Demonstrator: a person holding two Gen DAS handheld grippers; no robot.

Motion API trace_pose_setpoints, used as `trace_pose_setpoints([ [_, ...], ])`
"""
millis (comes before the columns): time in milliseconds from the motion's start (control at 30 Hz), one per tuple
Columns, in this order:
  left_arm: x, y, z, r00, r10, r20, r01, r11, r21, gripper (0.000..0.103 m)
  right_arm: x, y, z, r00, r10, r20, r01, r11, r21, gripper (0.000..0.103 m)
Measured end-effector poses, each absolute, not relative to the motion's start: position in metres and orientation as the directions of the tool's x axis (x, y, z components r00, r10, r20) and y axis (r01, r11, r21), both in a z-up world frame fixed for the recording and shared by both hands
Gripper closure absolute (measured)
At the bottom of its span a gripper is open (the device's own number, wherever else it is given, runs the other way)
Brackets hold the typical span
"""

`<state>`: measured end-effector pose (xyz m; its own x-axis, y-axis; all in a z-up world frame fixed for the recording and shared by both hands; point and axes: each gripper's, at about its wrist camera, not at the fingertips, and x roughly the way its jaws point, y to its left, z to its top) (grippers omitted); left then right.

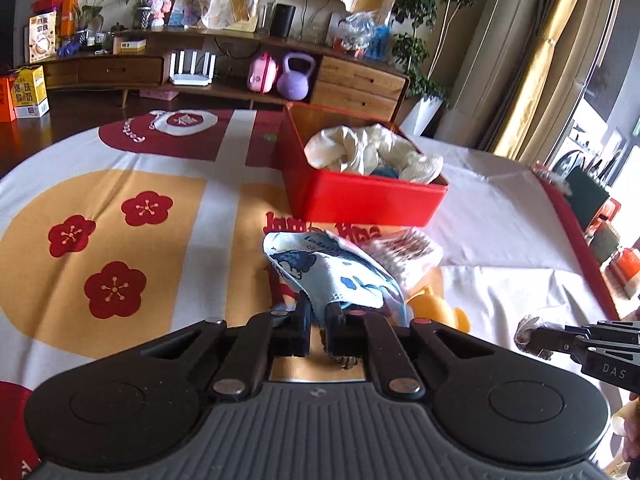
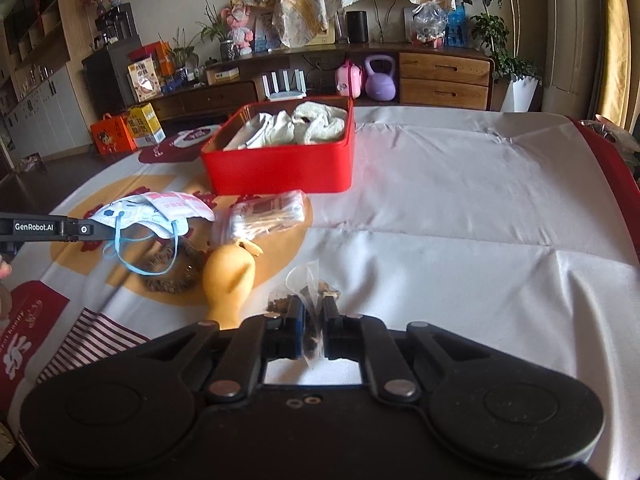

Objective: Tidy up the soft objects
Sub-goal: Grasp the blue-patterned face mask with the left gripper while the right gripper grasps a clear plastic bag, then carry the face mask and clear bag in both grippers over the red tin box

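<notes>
My left gripper (image 1: 318,312) is shut on a blue printed face mask (image 1: 320,270) and holds it above the tablecloth; the mask (image 2: 140,212) shows in the right wrist view with its ear loops hanging down. My right gripper (image 2: 313,312) is shut on a small clear bag of brown dried bits (image 2: 308,288), also seen at the right edge of the left wrist view (image 1: 530,332). A red box (image 1: 360,196) holding cream and white cloths (image 1: 372,152) stands beyond both grippers; it also shows in the right wrist view (image 2: 280,168).
A yellow rubber duck-like toy (image 2: 230,276), a clear packet of cotton swabs (image 2: 268,212) and a brown woven ring (image 2: 172,276) lie on the patterned tablecloth (image 1: 120,200) between the grippers. A wooden sideboard (image 2: 444,76) stands behind the table.
</notes>
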<state>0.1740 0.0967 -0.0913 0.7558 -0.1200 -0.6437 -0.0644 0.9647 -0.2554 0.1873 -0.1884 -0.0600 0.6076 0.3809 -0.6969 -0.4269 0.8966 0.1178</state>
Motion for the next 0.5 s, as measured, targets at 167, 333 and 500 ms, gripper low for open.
trace_pose_setpoints([
  [167,0.16,0.098,-0.073,0.78,-0.123,-0.613,-0.056,0.963,-0.265,0.096,0.178,-0.192,-0.043,0.612,0.413,-0.674,-0.439,0.887,0.144,0.095],
  [333,0.147,0.096,-0.056,0.799,-0.136,-0.586,-0.039,0.961,-0.275,0.096,0.172,-0.193,-0.027,0.613,0.44,-0.656,-0.452,0.877,0.165,0.095],
  [500,0.141,0.091,-0.04,0.807,-0.157,-0.57,-0.016,0.958,-0.286,0.096,0.171,-0.195,-0.011,0.614,0.461,-0.641,-0.463,0.868,0.18,0.095],
])
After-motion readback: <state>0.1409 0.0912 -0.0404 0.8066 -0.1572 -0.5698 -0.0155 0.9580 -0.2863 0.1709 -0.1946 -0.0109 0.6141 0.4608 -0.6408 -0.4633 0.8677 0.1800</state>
